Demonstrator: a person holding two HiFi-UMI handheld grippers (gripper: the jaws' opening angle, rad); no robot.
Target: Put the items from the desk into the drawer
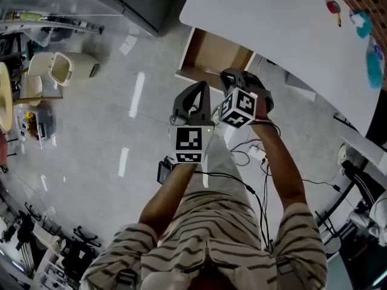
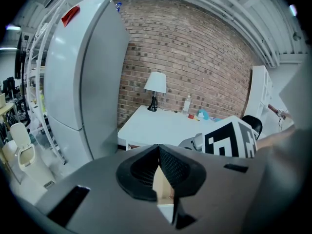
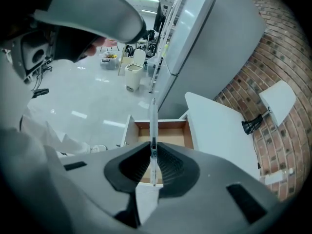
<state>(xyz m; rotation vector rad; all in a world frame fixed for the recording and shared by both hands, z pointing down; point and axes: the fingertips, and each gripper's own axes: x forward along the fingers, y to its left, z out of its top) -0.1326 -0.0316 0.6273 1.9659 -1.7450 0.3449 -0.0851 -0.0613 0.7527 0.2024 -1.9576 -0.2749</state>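
Right gripper view: the right claw (image 3: 152, 156) is clenched on a slim pen (image 3: 153, 123). The pen's tip points out over the open wooden drawer (image 3: 168, 133), which sits below the counter (image 3: 214, 126) edge. The left claw (image 2: 159, 154) is pinched together on nothing. This looks like the carrying step. The next move calls for lowering the pen inside the drawer walls, then letting go. Small items (image 1: 361, 22) lie at the counter's far corner.

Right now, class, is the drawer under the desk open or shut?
Open. The drawer is pulled out from under the desk, and its wooden inside shows from above.
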